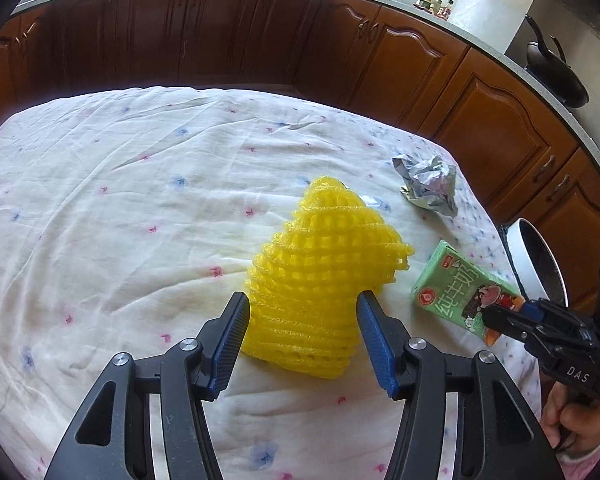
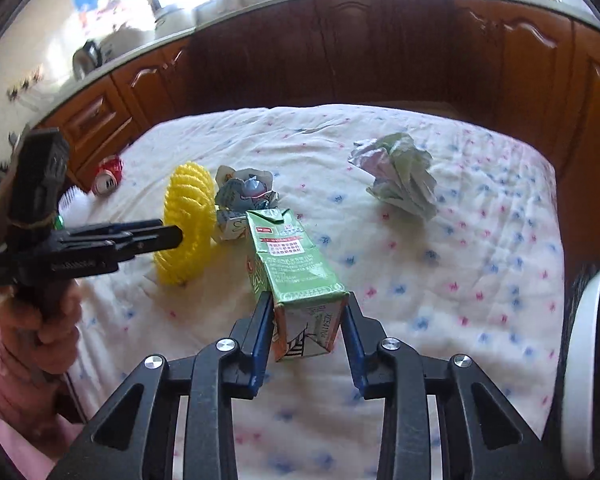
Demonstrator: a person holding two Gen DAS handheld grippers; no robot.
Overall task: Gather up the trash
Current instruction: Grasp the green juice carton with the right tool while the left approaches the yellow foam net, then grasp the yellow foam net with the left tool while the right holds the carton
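the right gripper (image 2: 306, 332) pinches the green milk box (image 2: 296, 280) by its end, the left gripper (image 1: 302, 340) spread around the yellow foam net (image 1: 320, 280), so the box could slip toward the bin (image 2: 580, 360) at 3 o'clock.

Yellow foam net (image 1: 320, 280), green milk carton (image 2: 296, 264) and crumpled papers (image 2: 400, 176) lie on the cloth.

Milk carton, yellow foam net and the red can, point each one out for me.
milk carton (image 2: 296, 264): right wrist view, green top face.
yellow foam net (image 1: 320, 280): left wrist view, middle of the mesh.
red can (image 2: 109, 176): right wrist view, its side.
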